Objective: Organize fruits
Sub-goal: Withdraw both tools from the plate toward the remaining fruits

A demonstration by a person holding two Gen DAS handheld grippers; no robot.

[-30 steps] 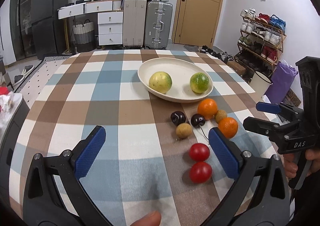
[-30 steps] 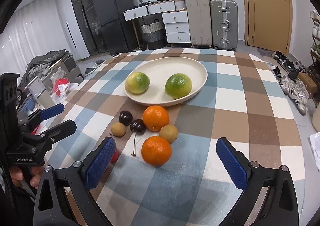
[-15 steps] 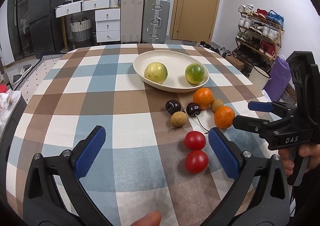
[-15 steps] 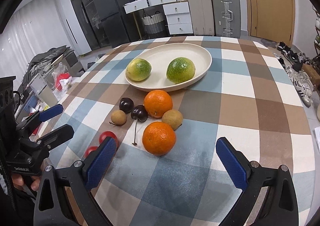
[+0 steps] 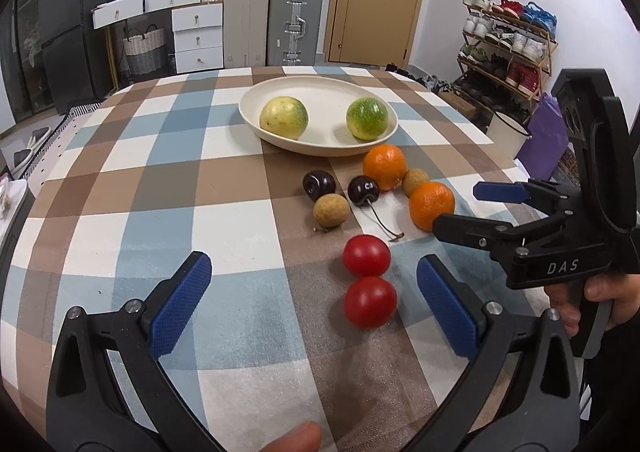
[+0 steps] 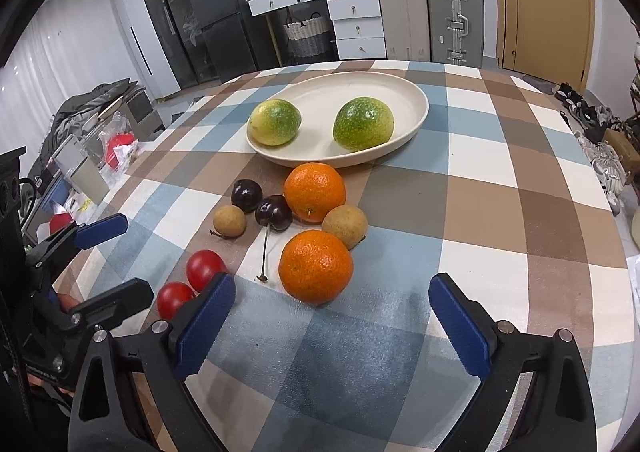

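A cream oval plate (image 5: pixel 320 91) (image 6: pixel 416 107) holds two green-yellow fruits (image 5: pixel 284 117) (image 6: pixel 363 123). In front of it on the checked cloth lie two oranges (image 6: pixel 316 266) (image 5: pixel 431 205), two dark cherries (image 6: pixel 274 211), two brown longans (image 5: pixel 330 210) and two red tomatoes (image 5: pixel 370 302) (image 6: pixel 205 269). My left gripper (image 5: pixel 316 300) is open and empty, with the tomatoes between its fingers. My right gripper (image 6: pixel 332 316) is open and empty, just short of the near orange; it also shows at the right of the left wrist view (image 5: pixel 472 207).
The table edge drops off at the right toward a shoe rack (image 5: pixel 508 47) and a purple bag (image 5: pixel 548 139). Suitcases (image 5: pixel 296 23), drawers and a door stand behind the table. Clutter lies on the floor at the left (image 6: pixel 100 131).
Both grippers have moved forward and lower toward the loose fruit. The tomatoes now sit between the left fingers and the near orange is closer to the right gripper. Both stay open.
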